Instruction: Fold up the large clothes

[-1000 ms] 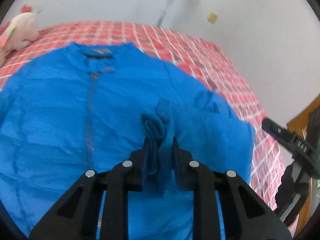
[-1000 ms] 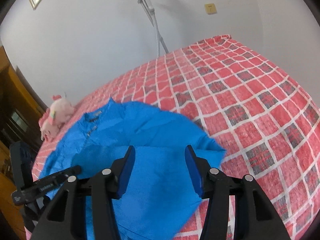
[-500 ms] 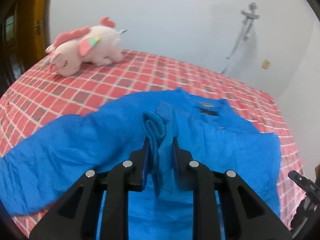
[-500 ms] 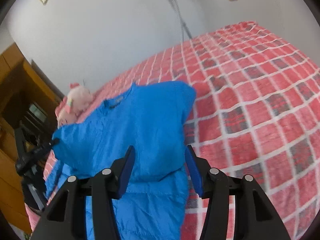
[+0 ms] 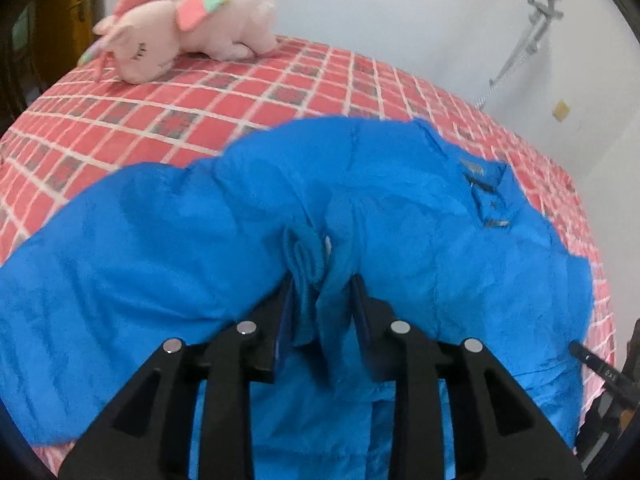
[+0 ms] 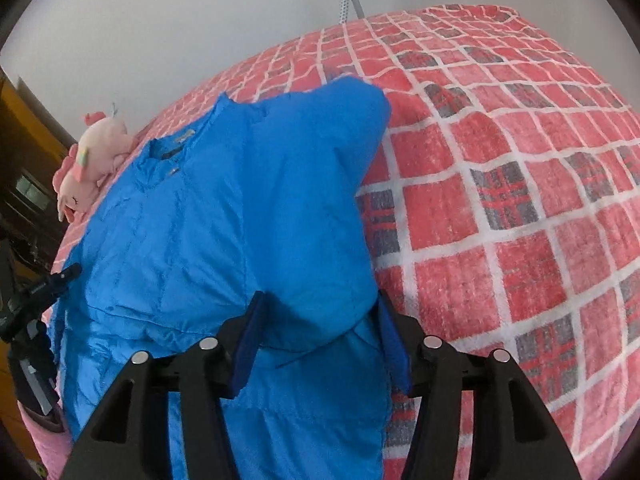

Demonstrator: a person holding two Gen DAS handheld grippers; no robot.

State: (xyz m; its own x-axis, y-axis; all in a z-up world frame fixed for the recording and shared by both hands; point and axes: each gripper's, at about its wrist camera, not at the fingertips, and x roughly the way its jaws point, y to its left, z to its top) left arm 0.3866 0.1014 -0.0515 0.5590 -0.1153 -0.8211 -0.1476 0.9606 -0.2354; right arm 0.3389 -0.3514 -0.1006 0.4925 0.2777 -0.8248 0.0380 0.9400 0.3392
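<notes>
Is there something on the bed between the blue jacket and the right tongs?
Nothing visible. The right tongs already sit around a puffed fold of the blue jacket. The pink plush toy lies at the far end of the red checked blanket, beyond the collar.

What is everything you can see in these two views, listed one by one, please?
jacket: one, bright blue, spread on the bed, a sleeve folded across its front
bedspread: one, red check with white lines, under the jacket
plush toy: one, pink, lying on the bedspread near the wall, apart from the jacket
stand: one, grey metal, against the white wall
wall plate: one, yellowish, on the wall
wooden furniture: brown, beside the bed
left tongs: black, opening, a bunched blue cuff between the pads
right tongs: black with blue pads, open, straddling a jacket fold
</notes>
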